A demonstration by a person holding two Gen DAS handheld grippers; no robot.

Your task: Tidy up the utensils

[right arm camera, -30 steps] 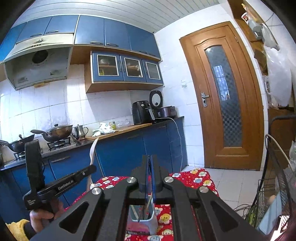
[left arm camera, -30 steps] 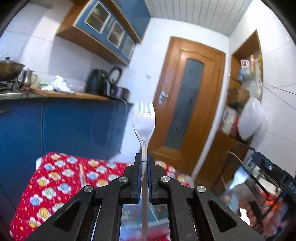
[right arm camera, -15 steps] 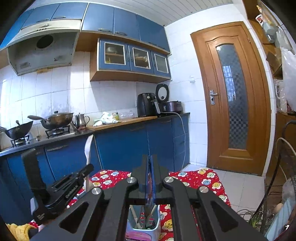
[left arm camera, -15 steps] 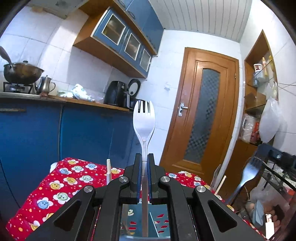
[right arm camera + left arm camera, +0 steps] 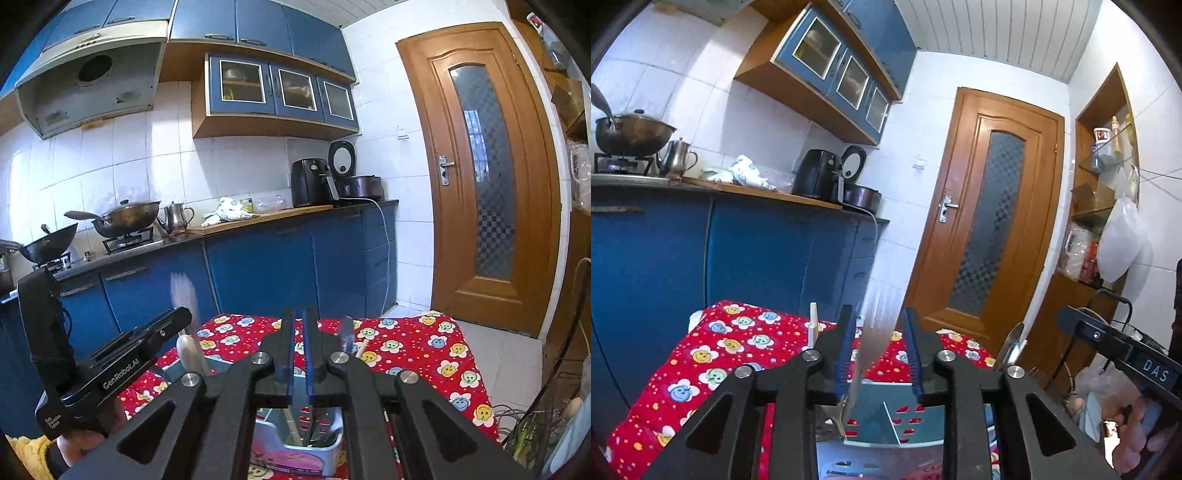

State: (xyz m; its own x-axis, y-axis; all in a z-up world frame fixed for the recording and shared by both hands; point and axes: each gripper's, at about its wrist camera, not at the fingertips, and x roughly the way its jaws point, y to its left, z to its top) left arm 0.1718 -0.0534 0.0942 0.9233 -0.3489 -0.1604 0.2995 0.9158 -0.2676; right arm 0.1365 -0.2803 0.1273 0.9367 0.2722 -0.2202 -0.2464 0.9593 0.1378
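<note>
Left wrist view: the left gripper (image 5: 878,354) has just been opening; its jaws stand apart, and the blurred fork (image 5: 875,332) between them is released, tilting over the holder (image 5: 886,421) on the red cloth (image 5: 713,354).

Right wrist view: the right gripper (image 5: 299,354) is clenched on nothing, above the holder (image 5: 325,454).

Black hand-held gripper (image 5: 299,354) with blue pads, silver screws, "GenRobot.AI" lettering; yellow fleece sleeve (image 5: 26,456).
</note>
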